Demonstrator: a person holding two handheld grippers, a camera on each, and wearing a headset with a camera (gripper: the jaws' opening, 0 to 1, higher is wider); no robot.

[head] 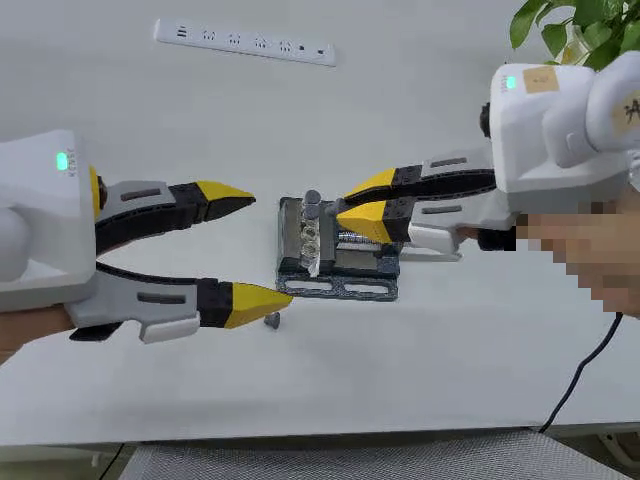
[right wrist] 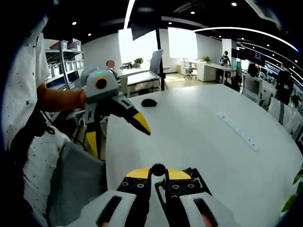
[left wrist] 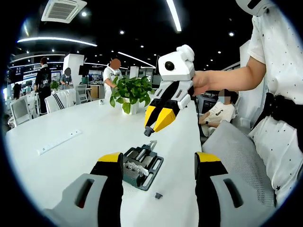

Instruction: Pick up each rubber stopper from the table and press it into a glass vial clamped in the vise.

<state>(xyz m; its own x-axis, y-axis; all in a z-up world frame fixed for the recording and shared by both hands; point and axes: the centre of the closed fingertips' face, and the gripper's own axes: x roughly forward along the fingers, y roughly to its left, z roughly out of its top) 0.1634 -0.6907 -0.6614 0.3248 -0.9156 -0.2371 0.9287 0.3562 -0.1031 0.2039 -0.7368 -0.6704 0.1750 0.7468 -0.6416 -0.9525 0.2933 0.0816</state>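
A small dark vise (head: 340, 262) stands mid-table with clear glass vials (head: 310, 240) clamped in it. My right gripper (head: 341, 204) hovers just above the vise, shut on a grey rubber stopper (head: 313, 201). That stopper (right wrist: 157, 169) shows as a dark knob between the jaw tips in the right gripper view. My left gripper (head: 270, 248) is open wide to the left of the vise, with nothing between its jaws. Another stopper (head: 272, 320) lies on the table under its lower jaw. The left gripper view has the vise (left wrist: 142, 165), that loose stopper (left wrist: 158, 195) and the right gripper (left wrist: 152, 127).
A white power strip (head: 245, 42) lies at the far side of the table. A potted plant (head: 575, 25) stands at the back right. A black cable (head: 580, 370) trails off the table's front right. A grey mesh chair (head: 350, 455) sits below the near edge.
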